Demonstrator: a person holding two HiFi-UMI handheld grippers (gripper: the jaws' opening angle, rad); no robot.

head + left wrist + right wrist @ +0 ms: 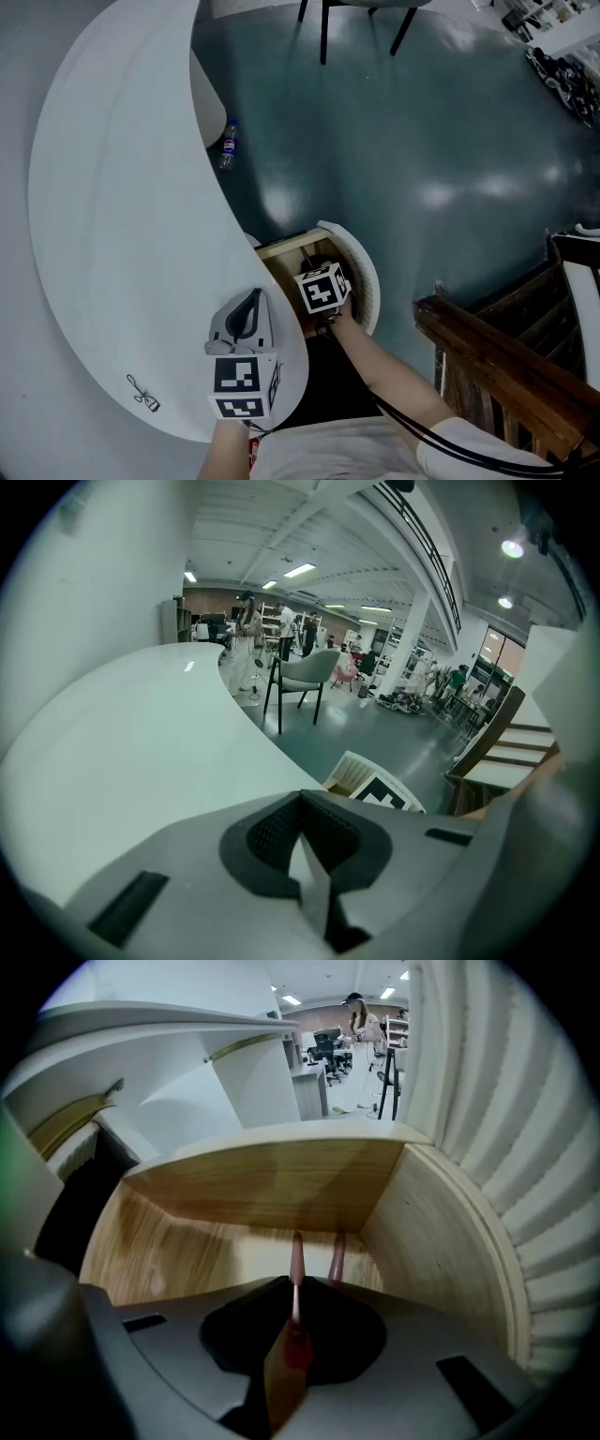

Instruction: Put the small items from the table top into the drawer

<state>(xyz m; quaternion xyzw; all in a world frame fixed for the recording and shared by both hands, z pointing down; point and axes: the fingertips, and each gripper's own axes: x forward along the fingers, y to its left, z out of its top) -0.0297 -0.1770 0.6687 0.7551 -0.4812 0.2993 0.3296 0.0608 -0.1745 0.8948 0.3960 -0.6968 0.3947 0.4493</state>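
Right tool [289,1349] grips pink pronged item [296,1274] inside wooden drawer [253,1185]; left tool [311,878] closed.

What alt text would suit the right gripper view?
The right gripper holds a thin pink two-pronged item inside the open wooden drawer. The drawer's white ribbed front curves at the right.

- You have no legible word or number in any view.
- The bottle [228,142] at 11 o'clock in your head view wears a blue label, its print too small to read.
- The marker cube [242,386] at 6 o'clock and the other cube [322,288] near centre bear only black-and-white squares.
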